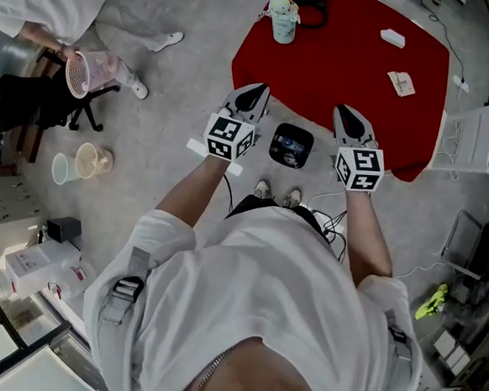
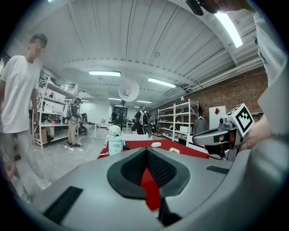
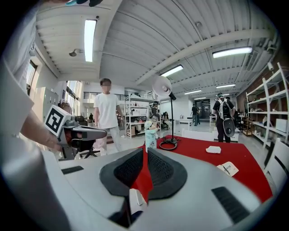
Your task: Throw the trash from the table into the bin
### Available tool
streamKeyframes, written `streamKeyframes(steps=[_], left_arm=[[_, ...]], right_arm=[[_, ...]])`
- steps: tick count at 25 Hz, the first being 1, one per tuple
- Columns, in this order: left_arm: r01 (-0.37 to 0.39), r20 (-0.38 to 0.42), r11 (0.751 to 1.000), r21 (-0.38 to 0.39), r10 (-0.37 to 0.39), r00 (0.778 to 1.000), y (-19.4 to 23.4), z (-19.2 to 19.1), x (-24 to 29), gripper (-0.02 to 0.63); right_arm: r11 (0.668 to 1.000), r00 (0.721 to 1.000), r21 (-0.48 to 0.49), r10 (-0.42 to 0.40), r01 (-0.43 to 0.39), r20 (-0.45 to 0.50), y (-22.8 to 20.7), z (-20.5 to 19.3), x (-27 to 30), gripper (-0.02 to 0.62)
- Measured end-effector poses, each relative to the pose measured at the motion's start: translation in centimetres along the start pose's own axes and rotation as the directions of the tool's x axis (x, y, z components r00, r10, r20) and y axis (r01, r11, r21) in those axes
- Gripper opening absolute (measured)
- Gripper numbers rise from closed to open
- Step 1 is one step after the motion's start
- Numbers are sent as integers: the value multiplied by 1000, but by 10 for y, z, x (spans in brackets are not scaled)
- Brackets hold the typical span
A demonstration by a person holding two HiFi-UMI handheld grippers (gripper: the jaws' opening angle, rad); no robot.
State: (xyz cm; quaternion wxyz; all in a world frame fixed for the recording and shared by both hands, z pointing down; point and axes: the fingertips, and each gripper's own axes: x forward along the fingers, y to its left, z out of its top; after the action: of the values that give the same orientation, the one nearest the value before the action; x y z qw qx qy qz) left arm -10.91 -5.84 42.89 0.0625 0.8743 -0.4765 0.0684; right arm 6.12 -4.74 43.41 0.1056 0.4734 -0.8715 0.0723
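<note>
Jaws of left gripper point(image 1: 258, 91) and right gripper point(image 1: 345, 112), closed and empty, should be opened before the small white paper scrap point(image 1: 392, 38) at one o'clock is reached.

Table point(image 1: 346, 80) mostly open; cup point(image 1: 283, 21) and cable point(image 1: 314, 6) crowd one corner.

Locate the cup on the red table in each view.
Head view: cup at top centre, near the table's edge.
Left gripper view: cup left of centre, mid-height.
Right gripper view: cup at centre, just below mid-height.
Shared landmark: the red table.
</note>
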Motion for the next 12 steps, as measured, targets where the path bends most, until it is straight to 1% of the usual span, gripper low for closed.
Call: streamKeyframes(steps=[6,12], left_arm=[[17,22,1000,-4,-17,1000,12,10,0,11],[75,56,997,-27,-73,996,15,22,9,11]], right_arm=[[1000,1000,-9,-28,28,8,0,9,2,35],[997,997,-15,-76,77,11,-5,18,3,35]])
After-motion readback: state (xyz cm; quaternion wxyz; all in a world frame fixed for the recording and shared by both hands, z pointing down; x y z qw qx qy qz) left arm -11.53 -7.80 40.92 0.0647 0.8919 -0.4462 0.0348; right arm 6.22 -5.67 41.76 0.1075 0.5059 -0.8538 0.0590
